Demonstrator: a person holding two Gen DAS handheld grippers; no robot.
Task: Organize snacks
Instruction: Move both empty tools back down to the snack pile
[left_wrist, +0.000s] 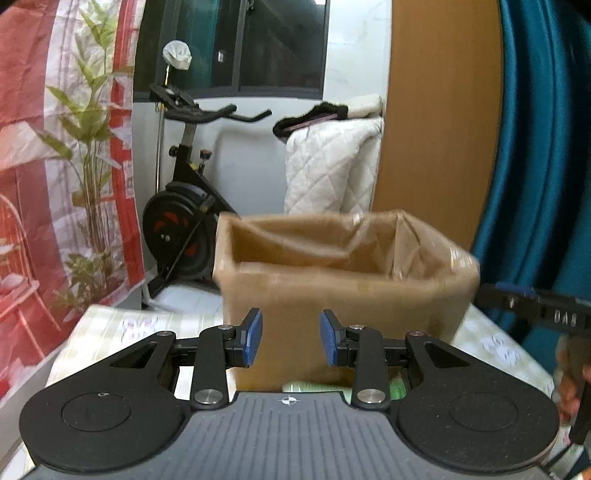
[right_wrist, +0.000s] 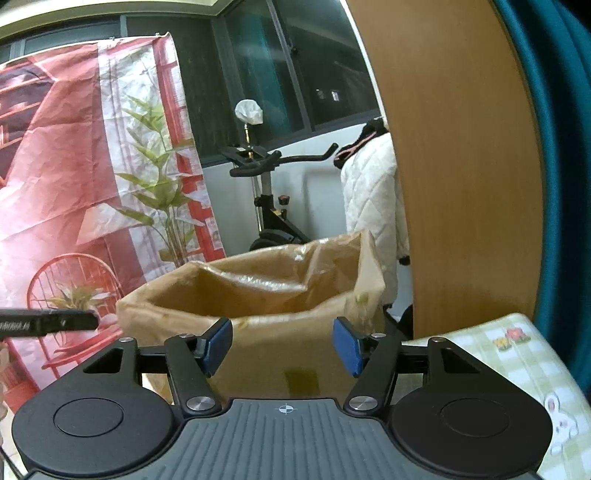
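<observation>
I note a dark window (left_wrist: 258, 44) behind, reflecting little, so it reads as night with indoor light. An exercise bike (left_wrist: 188, 206) stands by the white wall (left_wrist: 247, 166). Left hangs a red printed backdrop (left_wrist: 55, 147) showing bamboo. A white quilted cover (left_wrist: 328, 166) leans beside a wooden panel (left_wrist: 439, 110); teal curtain (left_wrist: 543, 147) at right. The bench (right_wrist: 524, 354) wears a pale checked cloth.

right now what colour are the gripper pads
Blue pads on black fingers, clearest in the right wrist view.

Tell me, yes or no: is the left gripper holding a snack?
No, the left gripper has open jaws with nothing between them, only the brown lined box beyond.
</observation>
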